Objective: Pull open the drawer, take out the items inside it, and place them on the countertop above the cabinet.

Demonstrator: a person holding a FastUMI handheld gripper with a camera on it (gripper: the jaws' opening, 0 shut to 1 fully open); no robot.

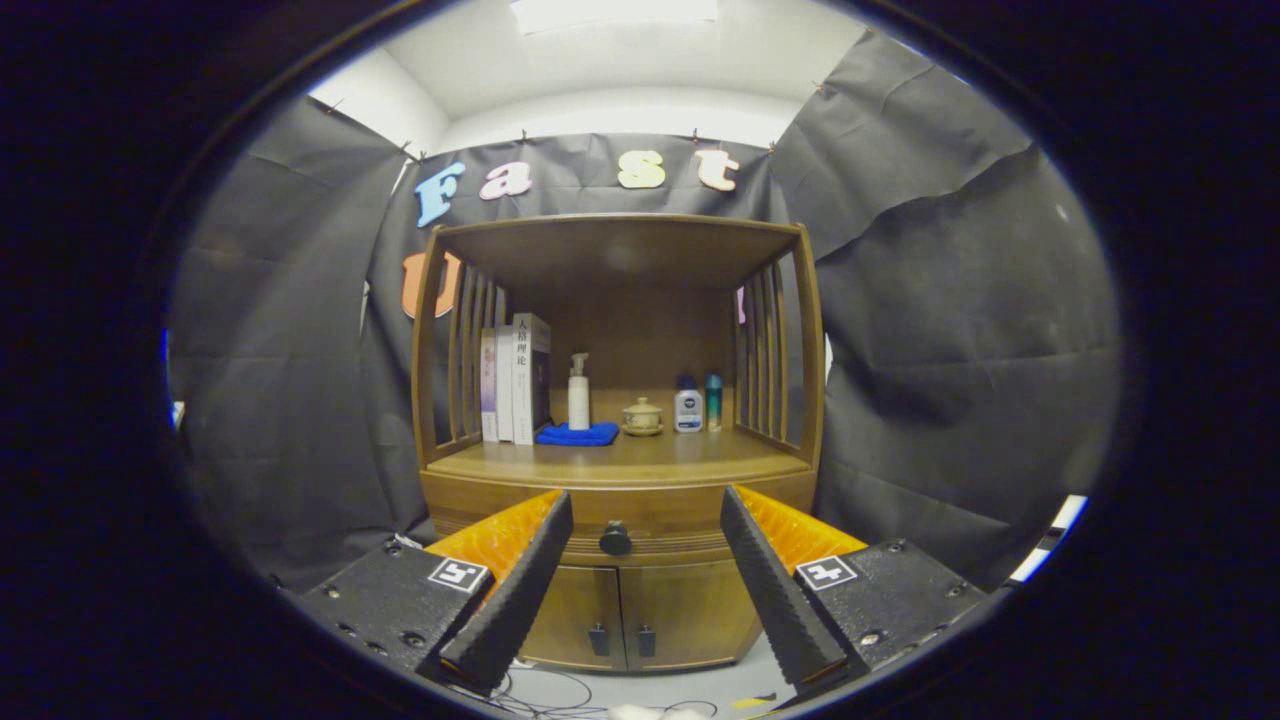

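A wooden cabinet [620,470] stands ahead against the booth wall. Its drawer [650,520] is shut, with a dark round knob [615,539] at the middle of the front. The countertop [640,460] lies above the drawer, under an open shelf frame. My gripper [646,515] is open, its two fingers spread wide. The knob sits between the fingertips and some way beyond them. Nothing is held. The drawer's contents are hidden.
On the countertop stand books [515,380], a white pump bottle [578,395] on a blue cloth [578,434], a small lidded pot [642,417] and two small bottles [697,405]. Two small doors [620,620] close the cabinet below the drawer. Cables [560,690] lie on the floor.
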